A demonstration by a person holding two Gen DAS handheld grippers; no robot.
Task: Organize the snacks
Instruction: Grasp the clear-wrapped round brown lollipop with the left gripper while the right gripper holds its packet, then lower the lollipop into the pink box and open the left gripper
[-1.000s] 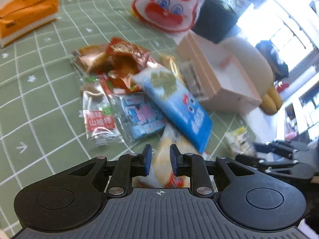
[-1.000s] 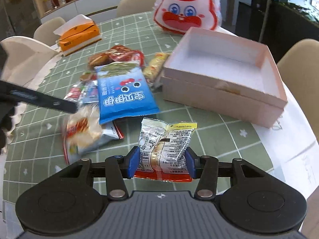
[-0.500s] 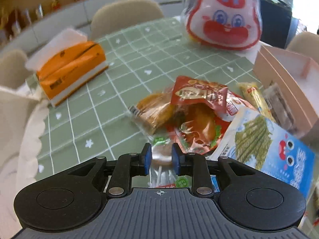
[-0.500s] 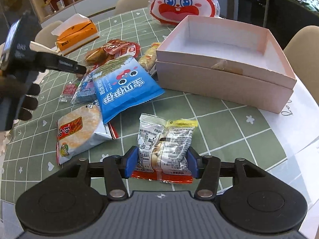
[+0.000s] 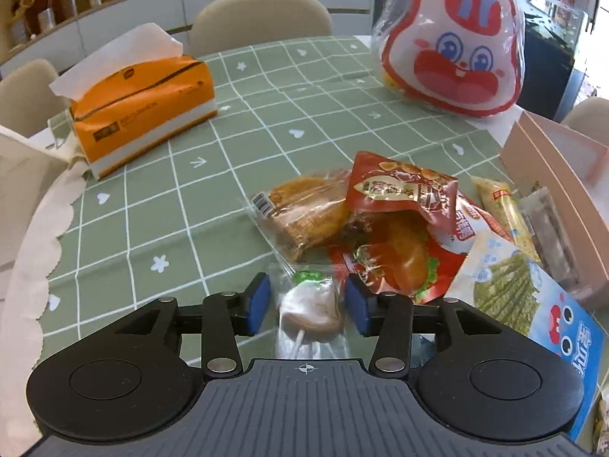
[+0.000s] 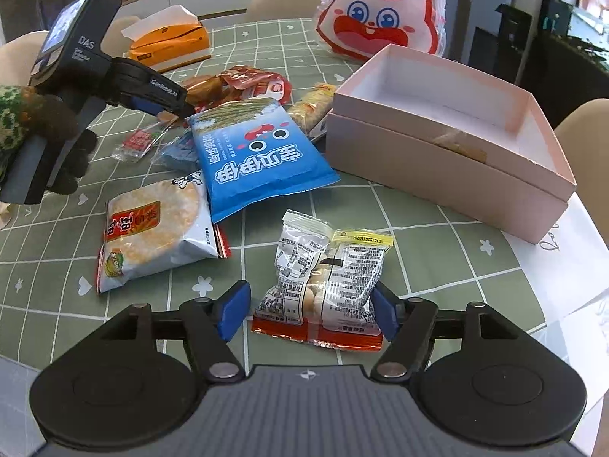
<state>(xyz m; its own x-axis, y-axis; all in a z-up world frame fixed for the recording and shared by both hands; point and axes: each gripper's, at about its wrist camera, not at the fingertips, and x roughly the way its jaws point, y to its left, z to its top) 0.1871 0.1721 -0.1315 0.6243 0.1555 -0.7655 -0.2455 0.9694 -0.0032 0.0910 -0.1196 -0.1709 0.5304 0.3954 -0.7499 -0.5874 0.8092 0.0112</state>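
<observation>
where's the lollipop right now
In the left wrist view the lollipop lies low at centre, between the opening jaws of the left gripper, with the red snack packet just right of it.

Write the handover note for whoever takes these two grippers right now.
Left gripper: jaws opening, astride a clear-wrapped lollipop on the green checked tablecloth; pads not pressing it.
Right gripper: jaws opening around a clear printed biscuit packet with a yellow label; no grip.
Pink cardboard box: open and looks empty, so nothing packed yet.
Left: the blue seaweed snack bag, round rice cracker pack, red pouch, bread packet and both small items all remain on the cloth.
</observation>
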